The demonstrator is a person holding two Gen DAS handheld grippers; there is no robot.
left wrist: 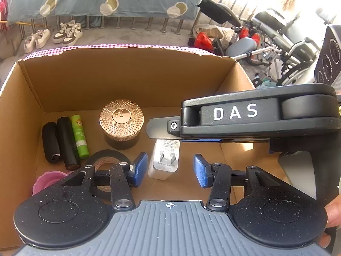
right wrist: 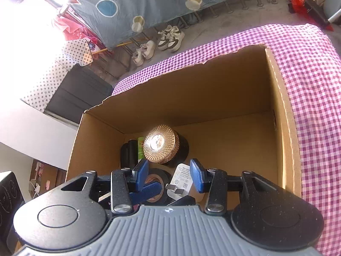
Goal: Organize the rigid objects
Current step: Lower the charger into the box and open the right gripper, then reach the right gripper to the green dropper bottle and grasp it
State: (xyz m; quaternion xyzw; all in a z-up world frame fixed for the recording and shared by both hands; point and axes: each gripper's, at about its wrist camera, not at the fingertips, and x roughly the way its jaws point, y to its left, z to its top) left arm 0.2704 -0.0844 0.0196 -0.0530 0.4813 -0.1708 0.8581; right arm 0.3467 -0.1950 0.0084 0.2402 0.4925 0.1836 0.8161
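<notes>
Where left gripper [left wrist: 170,168] blocks view, pink item [left wrist: 48,180] half-hidden (unidentifiable).

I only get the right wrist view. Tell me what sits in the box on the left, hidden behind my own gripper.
Observer: A pink round container, partly hidden, lies next to the black tape roll.
Operator: Now report the left gripper.
Observer: The left gripper has its jaws open. The white charger lies in the gap, and neither pad presses on it.
</notes>
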